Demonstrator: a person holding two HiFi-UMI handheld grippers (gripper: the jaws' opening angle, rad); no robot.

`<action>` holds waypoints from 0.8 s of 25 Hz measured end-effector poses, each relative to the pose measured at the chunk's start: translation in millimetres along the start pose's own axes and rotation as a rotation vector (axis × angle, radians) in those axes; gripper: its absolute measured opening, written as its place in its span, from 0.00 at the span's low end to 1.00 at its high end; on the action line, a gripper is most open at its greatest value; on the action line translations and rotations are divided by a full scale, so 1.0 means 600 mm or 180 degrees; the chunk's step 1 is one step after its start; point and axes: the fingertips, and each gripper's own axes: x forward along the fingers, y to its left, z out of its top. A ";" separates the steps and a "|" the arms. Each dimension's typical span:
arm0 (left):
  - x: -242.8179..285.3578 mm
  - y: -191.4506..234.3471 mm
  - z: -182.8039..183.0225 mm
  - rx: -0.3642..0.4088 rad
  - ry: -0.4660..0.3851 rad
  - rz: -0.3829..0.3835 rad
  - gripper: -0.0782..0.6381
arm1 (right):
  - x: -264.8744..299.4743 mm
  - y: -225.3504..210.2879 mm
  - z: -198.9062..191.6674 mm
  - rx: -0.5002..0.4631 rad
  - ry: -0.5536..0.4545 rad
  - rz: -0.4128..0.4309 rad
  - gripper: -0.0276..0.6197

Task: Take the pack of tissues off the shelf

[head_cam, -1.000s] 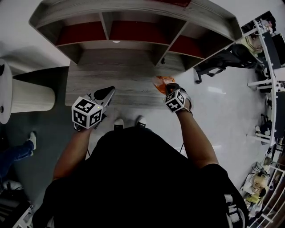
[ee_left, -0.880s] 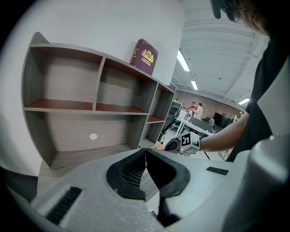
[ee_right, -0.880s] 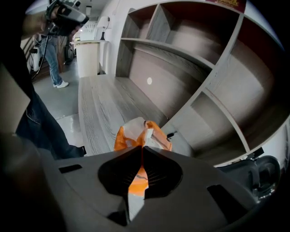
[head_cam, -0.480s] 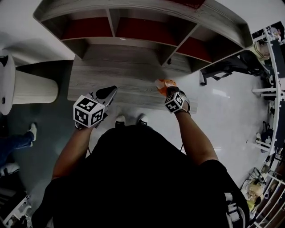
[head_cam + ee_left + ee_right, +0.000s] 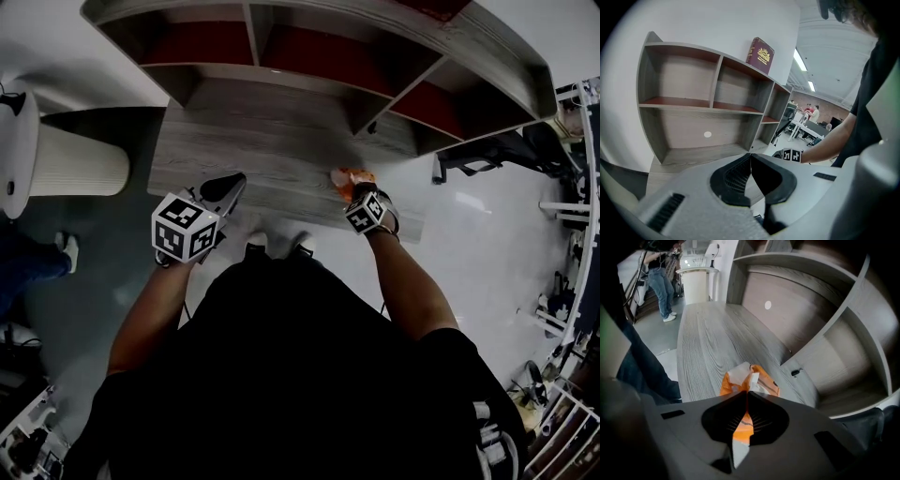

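Since the earlier frame the right gripper (image 5: 355, 187) has sunk from shelf height toward the table (image 5: 253, 150), taking the orange-and-white pack of tissues (image 5: 751, 377) down with it. Its jaws are pinched nearly together on the pack's wrapper, and the bulk of the pack sticks out beyond their tips. The pack now hangs over the table's front-right part, clear of the shelf (image 5: 712, 96) compartments; whether it touches the wood I cannot tell. The left gripper (image 5: 750, 155) has hardly shifted and hovers at the table's front edge, jaws together with nothing between them. Judging by this, the removal is essentially done and only setting the pack down remains.
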 end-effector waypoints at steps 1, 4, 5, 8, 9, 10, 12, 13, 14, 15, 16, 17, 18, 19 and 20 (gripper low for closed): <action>-0.001 0.001 -0.001 -0.0012 -0.0001 0.0008 0.13 | 0.003 0.003 0.003 -0.0002 -0.0001 0.0023 0.07; -0.006 0.002 -0.007 -0.0046 0.0002 0.0032 0.13 | 0.010 0.013 0.010 0.0021 -0.0004 0.0096 0.07; -0.008 0.003 -0.009 -0.0059 0.0002 0.0041 0.13 | 0.014 0.016 0.009 0.0024 0.0007 0.0114 0.07; -0.014 0.009 -0.016 -0.0102 -0.0003 0.0078 0.13 | 0.016 0.021 0.017 0.0018 0.0004 0.0134 0.07; -0.016 0.012 -0.018 -0.0116 -0.0004 0.0093 0.13 | 0.018 0.022 0.018 0.0019 0.0008 0.0141 0.07; -0.018 0.015 -0.021 -0.0130 -0.0005 0.0106 0.13 | 0.021 0.024 0.017 0.0020 0.0019 0.0149 0.07; -0.021 0.019 -0.024 -0.0156 -0.0007 0.0123 0.13 | 0.024 0.026 0.018 0.0026 0.0023 0.0172 0.07; -0.021 0.019 -0.025 -0.0165 -0.0009 0.0128 0.13 | 0.024 0.026 0.021 0.0032 0.0015 0.0185 0.07; -0.021 0.020 -0.025 -0.0171 -0.0013 0.0128 0.13 | 0.024 0.026 0.022 0.0036 0.0010 0.0193 0.07; -0.020 0.019 -0.024 -0.0174 -0.0018 0.0125 0.13 | 0.024 0.025 0.022 0.0039 0.0009 0.0194 0.07; -0.020 0.018 -0.024 -0.0172 -0.0022 0.0120 0.13 | 0.025 0.024 0.020 0.0043 0.0012 0.0191 0.07; -0.020 0.017 -0.023 -0.0168 -0.0025 0.0114 0.13 | 0.026 0.023 0.017 0.0047 0.0022 0.0187 0.07; -0.020 0.016 -0.022 -0.0164 -0.0028 0.0110 0.13 | 0.028 0.022 0.015 0.0056 0.0033 0.0182 0.07; -0.020 0.016 -0.021 -0.0162 -0.0031 0.0107 0.13 | 0.027 0.021 0.015 0.0071 0.0030 0.0176 0.07; -0.021 0.017 -0.020 -0.0163 -0.0035 0.0106 0.13 | 0.024 0.019 0.019 0.0091 0.0012 0.0167 0.07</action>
